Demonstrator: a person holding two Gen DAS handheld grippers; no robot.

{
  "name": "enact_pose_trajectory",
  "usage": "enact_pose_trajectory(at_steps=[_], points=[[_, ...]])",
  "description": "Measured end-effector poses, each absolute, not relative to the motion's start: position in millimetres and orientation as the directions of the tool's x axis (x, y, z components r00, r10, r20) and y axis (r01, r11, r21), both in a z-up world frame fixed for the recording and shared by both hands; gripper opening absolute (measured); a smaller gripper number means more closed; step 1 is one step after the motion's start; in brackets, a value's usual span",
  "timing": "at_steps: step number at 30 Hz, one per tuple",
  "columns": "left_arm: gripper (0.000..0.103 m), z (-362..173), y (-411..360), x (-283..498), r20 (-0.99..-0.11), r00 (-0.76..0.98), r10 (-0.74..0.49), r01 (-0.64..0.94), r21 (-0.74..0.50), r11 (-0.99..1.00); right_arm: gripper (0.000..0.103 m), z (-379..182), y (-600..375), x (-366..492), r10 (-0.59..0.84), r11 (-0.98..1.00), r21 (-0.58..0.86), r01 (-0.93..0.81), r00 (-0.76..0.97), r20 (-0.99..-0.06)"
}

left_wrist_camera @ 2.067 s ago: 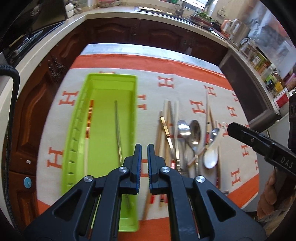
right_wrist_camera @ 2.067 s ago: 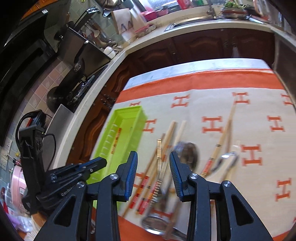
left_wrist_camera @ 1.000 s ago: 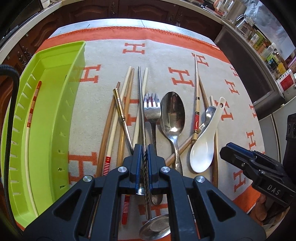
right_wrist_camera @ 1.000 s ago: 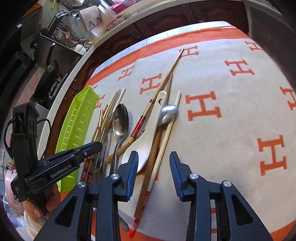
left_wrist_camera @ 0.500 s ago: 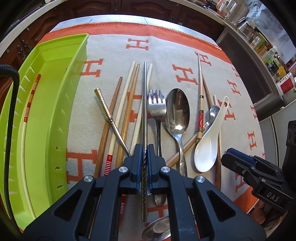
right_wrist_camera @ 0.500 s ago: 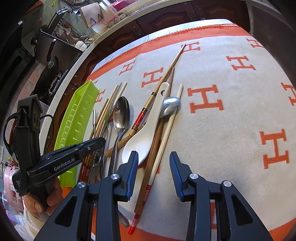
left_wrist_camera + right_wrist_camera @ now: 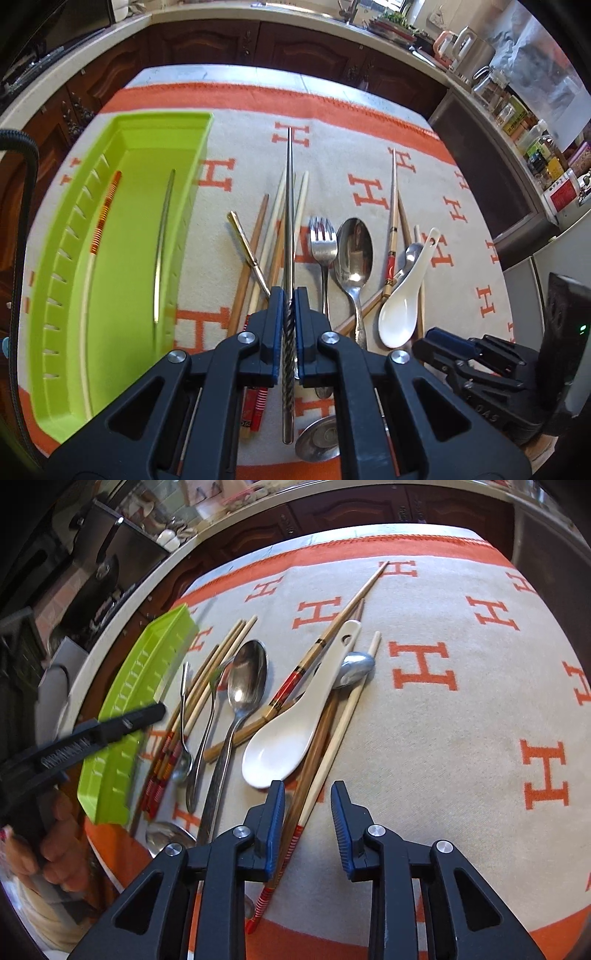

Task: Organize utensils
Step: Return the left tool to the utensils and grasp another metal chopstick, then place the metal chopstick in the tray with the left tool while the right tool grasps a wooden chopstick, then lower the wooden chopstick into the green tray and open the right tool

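Left gripper (image 7: 289,295) points steeply down over the utensil pile, jaws pressed together on a metal chopstick (image 7: 290,229) pinched near its twisted handle end; the chopstick runs straight ahead along the gripper's axis, its thin tip out over the orange-and-cream cloth (image 7: 369,147), and appears to hang above the wooden chopsticks beneath it. In the right wrist view, the person's hand (image 7: 55,834) wraps the left gripper's handle at the lower left of the frame. Right gripper (image 7: 307,801) also points steeply down, low over the near edge of the cloth; its jaws have just been closing and stand partly spread. A cream chopstick with a red-striped end (image 7: 332,746) and a brown wooden chopstick (image 7: 314,753) run between the fingers (image 7: 275,812), close against the left-hand finger; the pads do not press on either. Green tray (image 7: 55,332) sits at the left of the cloth, beside the pile, holding a red-banded chopstick (image 7: 101,221) and a second metal chopstick (image 7: 162,247), both lying lengthwise. On the cloth remain a fork (image 7: 323,243), a large metal spoon (image 7: 355,247), a white ceramic spoon (image 7: 402,314) resting across a small metal spoon (image 7: 354,668), and a red-and-black patterned chopstick (image 7: 392,229).
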State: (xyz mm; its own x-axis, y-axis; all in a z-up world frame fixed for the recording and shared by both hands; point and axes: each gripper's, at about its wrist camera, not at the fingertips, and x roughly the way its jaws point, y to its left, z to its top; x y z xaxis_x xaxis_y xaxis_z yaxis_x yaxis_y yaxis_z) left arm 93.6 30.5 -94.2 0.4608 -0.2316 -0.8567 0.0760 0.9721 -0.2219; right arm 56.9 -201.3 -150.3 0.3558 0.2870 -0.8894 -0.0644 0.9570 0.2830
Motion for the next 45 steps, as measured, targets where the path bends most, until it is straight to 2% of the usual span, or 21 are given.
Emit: enact_pose_trajectory(at_steps=[4,6,8,9,14,21,30,36,45], points=[[0.004,-71,45,86,-0.836,0.510,-0.203,0.054,-0.204,0.977,0.027,-149,-193,53,0.247,0.969,0.226,-0.101,0.353,-0.902],[0.004,-60,54,82,-0.823,0.544,-0.163,0.036,-0.172,0.984,0.022,-148,-192,50,0.220,0.975,0.194,-0.108,0.359,-0.907],[0.004,-52,64,81,-0.815,0.562,-0.138,0.019,-0.155,0.988,0.013,-148,-189,49,0.181,0.983,0.152,-0.106,0.367,-0.912],[0.004,-49,69,79,-0.813,0.569,-0.126,0.009,-0.147,0.989,0.012,-149,-189,48,0.174,0.984,0.145,-0.104,0.368,-0.913],[0.004,-44,100,74,-0.811,0.580,-0.074,-0.054,-0.129,0.990,0.006,-147,-207,47,0.197,0.980,0.198,-0.036,0.380,-0.904],[0.004,-57,131,67,-0.827,0.561,-0.038,-0.121,-0.127,0.984,0.006,-134,-236,48,0.259,0.947,0.316,0.065,0.434,-0.863],[0.004,-76,153,69,-0.844,0.534,-0.047,-0.134,-0.139,0.981,0.006,-97,-269,34,0.252,0.896,0.408,0.178,0.552,-0.795],[0.004,-90,155,75,-0.865,0.495,-0.074,-0.118,-0.152,0.981,0.006,-63,-249,34,0.322,0.887,0.453,0.093,0.578,-0.750],[0.004,-63,164,58,-0.829,0.560,-0.017,-0.150,-0.121,0.981,0.006,-47,-137,73,0.473,0.868,0.487,-0.093,0.455,-0.755]])
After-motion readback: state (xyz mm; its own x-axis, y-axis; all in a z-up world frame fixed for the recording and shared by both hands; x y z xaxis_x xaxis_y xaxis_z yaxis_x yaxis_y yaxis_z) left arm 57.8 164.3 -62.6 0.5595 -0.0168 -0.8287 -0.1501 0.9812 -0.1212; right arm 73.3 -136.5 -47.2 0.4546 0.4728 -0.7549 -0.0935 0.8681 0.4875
